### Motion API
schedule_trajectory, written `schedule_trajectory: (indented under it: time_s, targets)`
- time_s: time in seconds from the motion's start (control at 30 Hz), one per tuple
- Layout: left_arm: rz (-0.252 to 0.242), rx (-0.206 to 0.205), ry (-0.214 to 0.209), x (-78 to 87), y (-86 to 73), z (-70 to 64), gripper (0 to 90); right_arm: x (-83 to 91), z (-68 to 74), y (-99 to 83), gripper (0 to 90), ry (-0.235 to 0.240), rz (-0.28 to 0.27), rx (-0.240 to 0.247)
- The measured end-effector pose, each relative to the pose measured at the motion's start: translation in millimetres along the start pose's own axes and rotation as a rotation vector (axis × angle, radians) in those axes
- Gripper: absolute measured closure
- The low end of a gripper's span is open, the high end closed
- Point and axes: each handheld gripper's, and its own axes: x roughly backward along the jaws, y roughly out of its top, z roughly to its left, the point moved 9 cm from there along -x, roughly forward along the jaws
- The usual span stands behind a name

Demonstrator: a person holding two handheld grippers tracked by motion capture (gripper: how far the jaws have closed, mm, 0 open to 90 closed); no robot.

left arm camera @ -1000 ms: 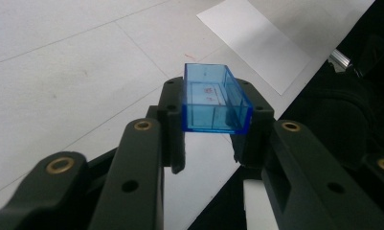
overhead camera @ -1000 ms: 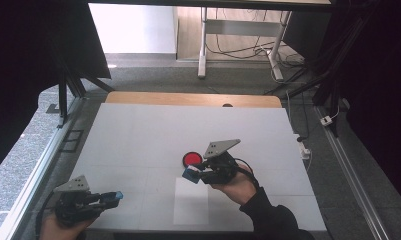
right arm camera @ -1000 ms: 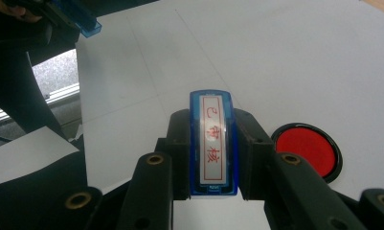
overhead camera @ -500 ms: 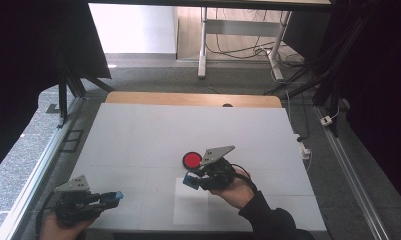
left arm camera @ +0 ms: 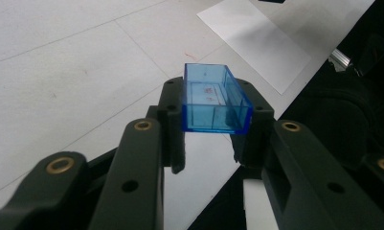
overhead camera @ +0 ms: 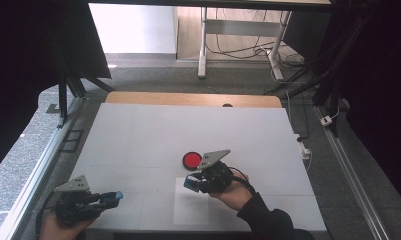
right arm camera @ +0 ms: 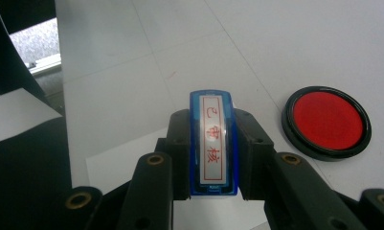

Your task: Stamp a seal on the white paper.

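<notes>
My left gripper (overhead camera: 110, 197) sits at the table's (overhead camera: 138, 130) near left corner, jaws closed on a clear blue stamp cap (left arm camera: 213, 98), hollow side up. My right gripper (overhead camera: 194, 182) is clamped on the blue stamp (right arm camera: 212, 143), whose face shows red characters, above the sheet of white paper (overhead camera: 190, 212). Just beyond it lies the round red ink pad (overhead camera: 191, 160), open on the table.

Ink pad (overhead camera: 191, 160) behind paper sheet (overhead camera: 190, 207)
</notes>
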Motion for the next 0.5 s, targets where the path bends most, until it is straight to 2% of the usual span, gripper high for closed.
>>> schedule_trajectory:
  time_s: [0.07, 0.5]
  targets:
    - [0.0, 0.0, 0.0, 0.0, 0.0, 0.0, 68.7, -1.7, 0.3, -1.1, 71.1, -0.01, 0.004, 0.017]
    - [0.001, 0.003, 0.0, -0.2, 0.0, 0.2, 68.7, -10.6, -0.2, -6.6, 71.1, -0.022, 0.029, 0.005]
